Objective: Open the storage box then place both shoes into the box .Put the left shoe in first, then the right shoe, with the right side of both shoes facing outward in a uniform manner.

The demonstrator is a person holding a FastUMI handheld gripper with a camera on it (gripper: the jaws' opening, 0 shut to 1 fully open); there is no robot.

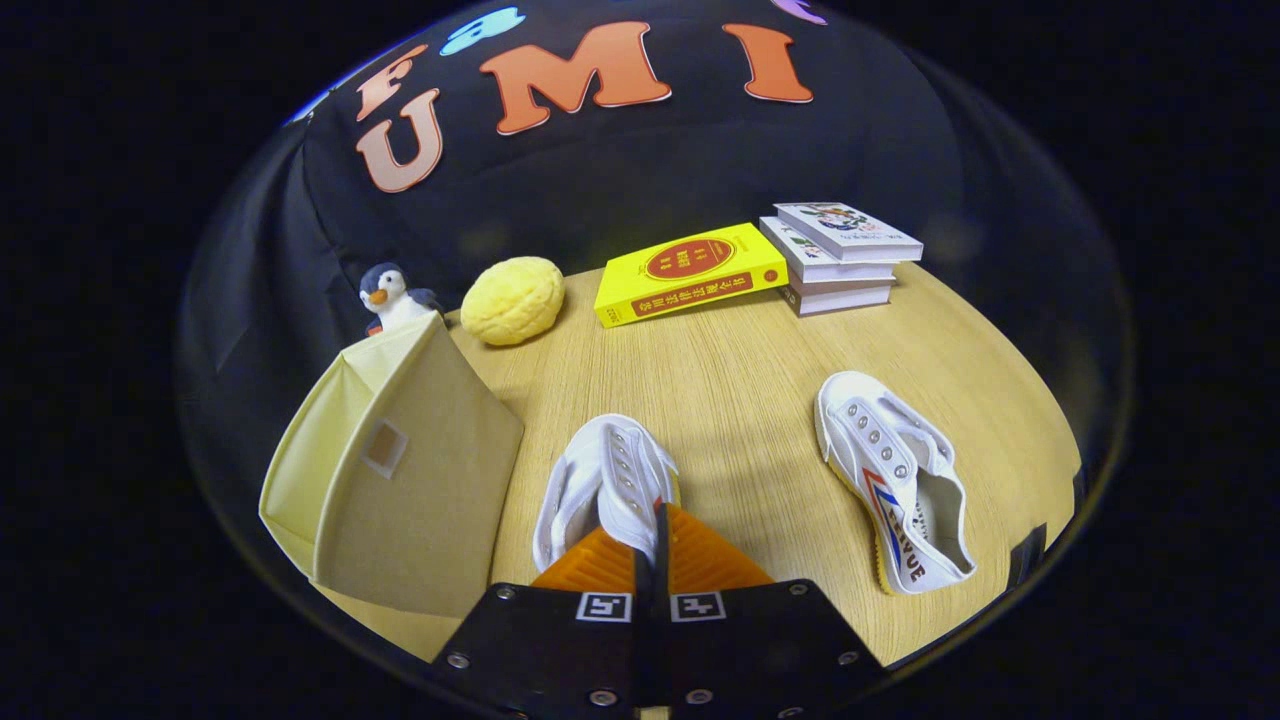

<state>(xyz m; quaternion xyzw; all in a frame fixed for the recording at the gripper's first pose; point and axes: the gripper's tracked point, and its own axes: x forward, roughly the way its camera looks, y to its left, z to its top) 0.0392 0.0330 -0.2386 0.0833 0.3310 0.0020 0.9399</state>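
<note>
The gripper has its two orange fingers drawn nearly together, pinching a thin bit of the near white canvas shoe, by the look of it the collar or the tongue edge. That shoe points away from the fingers, toe toward the books. The storage box, a pale yellow fabric one, sits just to the left of the held shoe, and from here I cannot tell whether its lid is open or closed. The second white shoe lies well apart to the right, tipped on its side so the striped flank faces up.

What worries me is the grip: only a narrow strip of cloth sits between the fingers, so the shoe may swing or twist once it leaves the table, and it could then go into the box facing the wrong way. It might also slip out altogether (canvas gives easily). If the lid is not properly open, the shoe would catch on the soft wall and push the light box along the table. I also cannot say for sure which shoe is the left one, and the order matters.

The table is light wood grain, smooth and bare in the middle. At its far side sit a penguin plush, a yellow bun-shaped cushion, a yellow book and a stack of books, with black cloth behind.
</note>
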